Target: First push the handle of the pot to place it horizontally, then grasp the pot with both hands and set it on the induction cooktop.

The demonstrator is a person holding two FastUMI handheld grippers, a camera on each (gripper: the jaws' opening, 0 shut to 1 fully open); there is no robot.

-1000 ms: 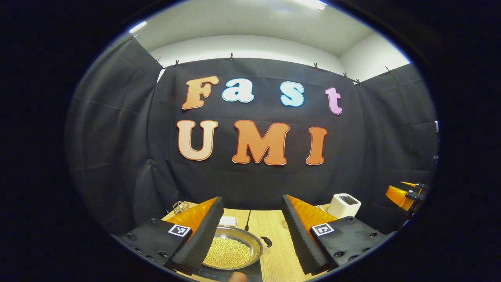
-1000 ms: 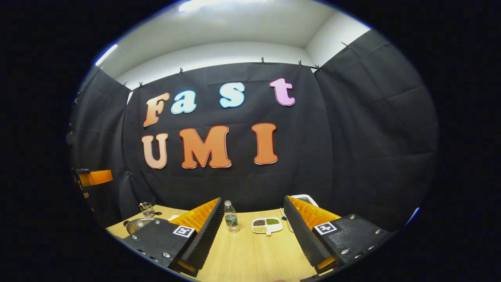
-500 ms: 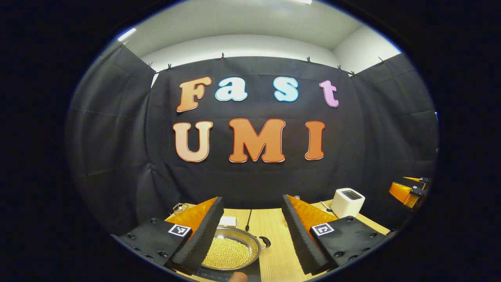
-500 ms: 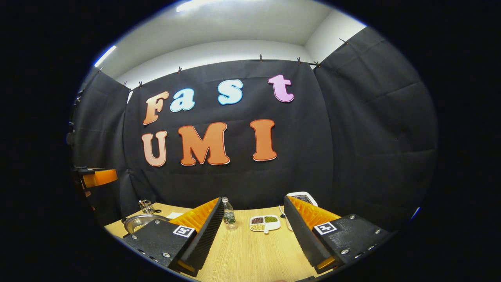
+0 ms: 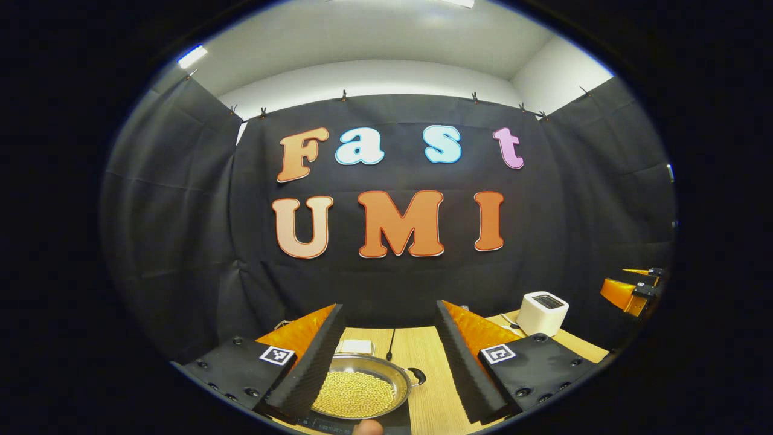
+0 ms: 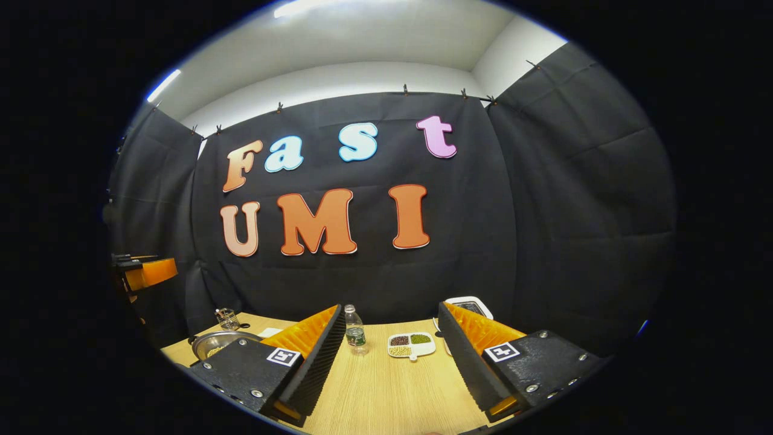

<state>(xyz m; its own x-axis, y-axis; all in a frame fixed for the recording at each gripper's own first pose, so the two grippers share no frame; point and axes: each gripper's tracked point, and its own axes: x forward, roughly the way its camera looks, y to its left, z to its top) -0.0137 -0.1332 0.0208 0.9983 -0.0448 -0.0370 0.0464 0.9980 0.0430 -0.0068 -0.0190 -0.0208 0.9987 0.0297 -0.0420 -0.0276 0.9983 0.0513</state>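
A steel pot (image 5: 362, 389) filled with yellow beans sits on the dark induction cooktop (image 5: 400, 417), low in the left gripper view. Its small black handle (image 5: 418, 376) points to the right. My left gripper (image 5: 388, 314) is open and held above and just behind the pot, touching nothing. My right gripper (image 6: 391, 311) is open too, over bare wooden table (image 6: 386, 393). The pot (image 6: 214, 343) also appears far left in the right gripper view. Each gripper shows at the edge of the other's view: the right gripper (image 5: 631, 293) and the left gripper (image 6: 145, 272).
A white boxy appliance (image 5: 542, 312) stands at the back right. A water bottle (image 6: 354, 331) and a divided dish of beans (image 6: 412, 345) sit mid-table. A small wire holder (image 6: 226, 318), a white block (image 5: 355, 346) and a black cable (image 5: 391, 344) lie behind the pot.
Both grippers have drifted slightly and stayed open. The left gripper view now takes in a little more of the table behind the pot. The pot has not moved.
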